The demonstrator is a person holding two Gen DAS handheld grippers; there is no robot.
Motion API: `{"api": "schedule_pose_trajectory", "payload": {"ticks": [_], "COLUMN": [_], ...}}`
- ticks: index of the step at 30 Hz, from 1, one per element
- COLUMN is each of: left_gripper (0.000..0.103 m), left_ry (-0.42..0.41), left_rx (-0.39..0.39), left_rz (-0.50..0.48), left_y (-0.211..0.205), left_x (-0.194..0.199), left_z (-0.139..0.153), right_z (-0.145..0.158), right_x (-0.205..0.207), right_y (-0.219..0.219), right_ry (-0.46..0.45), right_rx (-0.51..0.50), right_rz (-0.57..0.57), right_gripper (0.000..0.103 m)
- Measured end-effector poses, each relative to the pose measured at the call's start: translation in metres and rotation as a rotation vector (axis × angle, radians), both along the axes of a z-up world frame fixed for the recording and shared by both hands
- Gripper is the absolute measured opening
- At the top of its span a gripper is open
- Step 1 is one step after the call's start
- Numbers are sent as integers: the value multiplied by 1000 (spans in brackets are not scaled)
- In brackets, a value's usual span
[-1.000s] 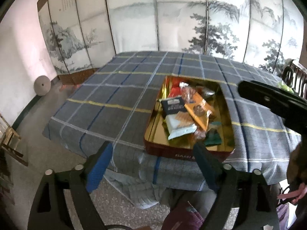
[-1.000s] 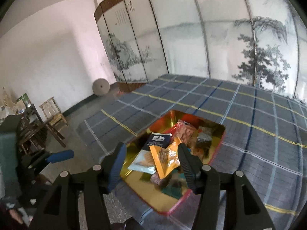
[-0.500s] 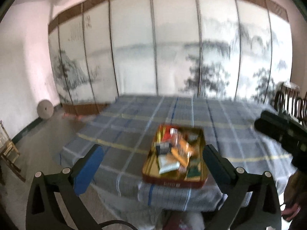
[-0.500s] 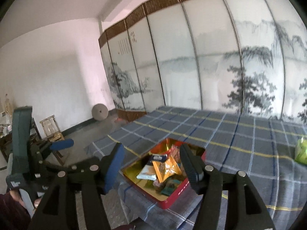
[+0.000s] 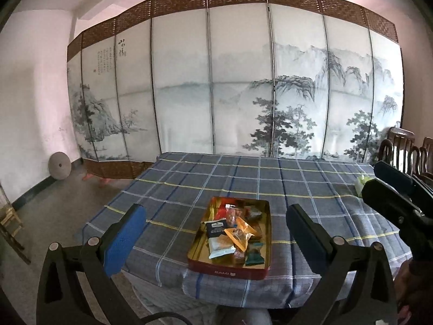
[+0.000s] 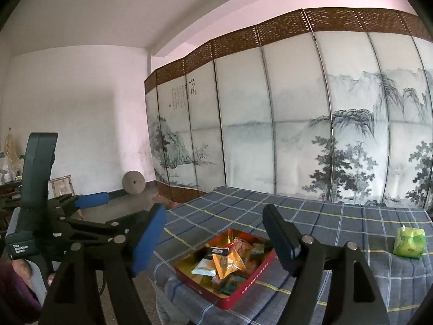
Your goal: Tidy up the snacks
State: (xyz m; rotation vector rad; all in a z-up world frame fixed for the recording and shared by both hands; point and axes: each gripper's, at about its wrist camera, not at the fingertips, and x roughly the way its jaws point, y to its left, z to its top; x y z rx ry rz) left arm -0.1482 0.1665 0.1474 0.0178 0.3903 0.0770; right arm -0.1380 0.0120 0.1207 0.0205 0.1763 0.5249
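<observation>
The snack packets (image 5: 234,234) are lying heaped in a shallow red tin (image 5: 230,266) with a gold lining, and the tin is sitting at the near edge of the worktop (image 5: 297,187), which is covered in a blue plaid cloth. On top are an orange pouch (image 6: 228,264), a dark-topped packet (image 5: 215,226) and a pale wrapper (image 5: 220,246); small wrapped sweets are crowding underneath. These look light, soft and crinkly, with slick film that will probably be slipping under pressure, and whatever is inside may be crushing easily, so pinching a flat sealed edge or corner of the topmost pouch seems the safest hold. The tin itself looks stiff; its raised rim would be the place to grip.

A green packet (image 6: 410,241) is lying alone, well apart to the right. The left hand-held gripper (image 5: 216,233) is hanging back from the tin with jaws spread wide and nothing between them. The right hand-held gripper (image 6: 213,237) is likewise empty, its jaws having just been opening.
</observation>
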Motion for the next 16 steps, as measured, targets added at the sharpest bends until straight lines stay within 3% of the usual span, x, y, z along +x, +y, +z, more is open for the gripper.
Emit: {"api": "schedule_pose_trajectory", "payload": {"ticks": [4,9,12,16], "left_gripper": [103,103,103,103], "left_ry": [36,95,116,183], "left_rx": [7,7,31,32], "left_rz": [4,-18,0,25], "left_y": [-1,-3,-6,-2], "left_x": [7,24,31,45], "left_z": [-7,-26,-37,-52], "right_z": [-7,-30,-59,-120], "right_x": [4,34,70,141], "right_y": [-8,-29,-51,-105], "right_ry": [27,133,221,433], "right_rx": [14,18,-72,-202], "right_rz": [-11,-55,-154,-295], "right_gripper": [79,81,81,81]}}
